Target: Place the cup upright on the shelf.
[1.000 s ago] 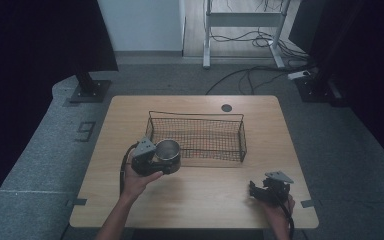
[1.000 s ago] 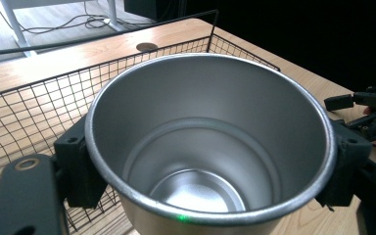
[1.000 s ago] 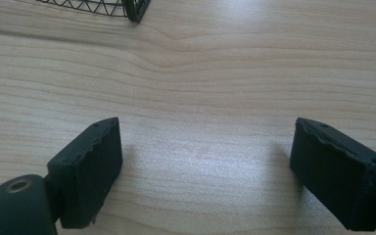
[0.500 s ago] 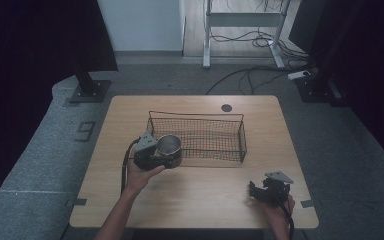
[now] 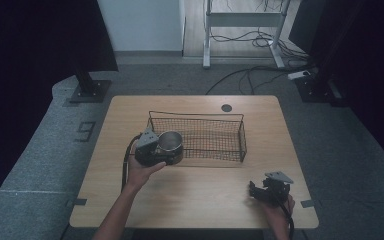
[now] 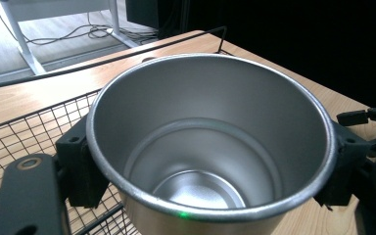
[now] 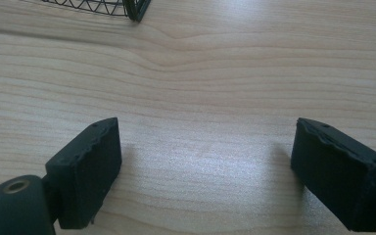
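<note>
We have the metal cup [image 5: 170,142] clamped between the jaws of the left gripper [image 5: 156,150], one jaw on each side of its wall just under the rim, as the left gripper view shows. The cup is upright, mouth up and empty, held at the near left corner of the wire basket [image 5: 215,120] on the bench [image 5: 200,200]. From the high view we cannot tell whether it hangs just over the basket's rim or just outside it.

We judge the step in hand to be carrying the cup to the basket. The next move calls for bringing it clear over the wire wall, lowering it until its base meets the mesh floor, and only then letting the jaws part, so that it stands rather than tips.

The left forearm comes in from the bottom edge and slants up toward the basket, the hand wrapped around the gripper body from below. The right gripper [image 5: 265,192] rests low at the near right corner of the bench, well apart from the basket, its jaws wide apart with nothing but bare wood between them.
</note>
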A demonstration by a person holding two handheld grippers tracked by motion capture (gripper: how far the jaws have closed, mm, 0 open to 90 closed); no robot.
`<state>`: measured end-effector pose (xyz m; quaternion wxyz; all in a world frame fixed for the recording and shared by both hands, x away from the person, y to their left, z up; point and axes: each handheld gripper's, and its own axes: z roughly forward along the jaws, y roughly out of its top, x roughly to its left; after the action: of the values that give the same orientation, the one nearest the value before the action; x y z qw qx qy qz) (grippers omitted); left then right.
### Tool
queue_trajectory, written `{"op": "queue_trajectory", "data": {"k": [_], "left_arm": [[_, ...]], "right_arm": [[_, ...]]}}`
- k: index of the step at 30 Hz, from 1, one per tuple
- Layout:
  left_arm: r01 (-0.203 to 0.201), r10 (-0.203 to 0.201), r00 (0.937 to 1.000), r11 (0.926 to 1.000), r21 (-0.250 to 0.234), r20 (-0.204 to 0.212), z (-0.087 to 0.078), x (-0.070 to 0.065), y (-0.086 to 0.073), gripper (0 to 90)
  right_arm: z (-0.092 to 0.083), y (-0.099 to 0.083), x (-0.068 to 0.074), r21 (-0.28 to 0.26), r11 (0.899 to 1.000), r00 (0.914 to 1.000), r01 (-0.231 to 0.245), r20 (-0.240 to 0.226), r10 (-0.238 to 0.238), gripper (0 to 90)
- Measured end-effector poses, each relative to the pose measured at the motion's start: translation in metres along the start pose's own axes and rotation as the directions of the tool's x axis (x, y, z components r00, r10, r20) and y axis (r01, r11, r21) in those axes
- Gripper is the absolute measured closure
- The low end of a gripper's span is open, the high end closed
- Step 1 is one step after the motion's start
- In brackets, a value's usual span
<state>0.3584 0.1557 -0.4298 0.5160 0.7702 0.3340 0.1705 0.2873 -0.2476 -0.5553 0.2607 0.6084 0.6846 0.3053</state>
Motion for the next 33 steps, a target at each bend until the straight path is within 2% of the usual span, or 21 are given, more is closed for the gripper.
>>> {"op": "queue_trajectory", "data": {"k": [5,11,18,33], "left_arm": [[0.021,-0.021,0.9994,0.9998,-0.003,0.026,0.004,0.006,0.0,18.9],[0.025,-0.025,0.9996,0.9996,0.011,0.015,0.009,0.011,-0.001,18.9],[0.05,-0.05,0.9987,0.9987,0.01,0.01,0.013,0.019,0.001,18.9],[0.039,-0.039,0.9991,0.9992,0.011,0.018,0.022,0.025,0.014,18.9]], "right_arm": [[0.0,0.0,0.0,0.0,1.0,1.0,0.001,0.0,-0.001,11.4],[0.0,0.0,0.0,0.0,1.0,1.0,0.001,0.0,-0.001,11.4],[0.0,0.0,0.0,0.0,1.0,1.0,0.001,0.0,-0.001,11.4],[0.0,0.0,0.0,0.0,1.0,1.0,0.002,-0.001,-0.002,11.4]]}}
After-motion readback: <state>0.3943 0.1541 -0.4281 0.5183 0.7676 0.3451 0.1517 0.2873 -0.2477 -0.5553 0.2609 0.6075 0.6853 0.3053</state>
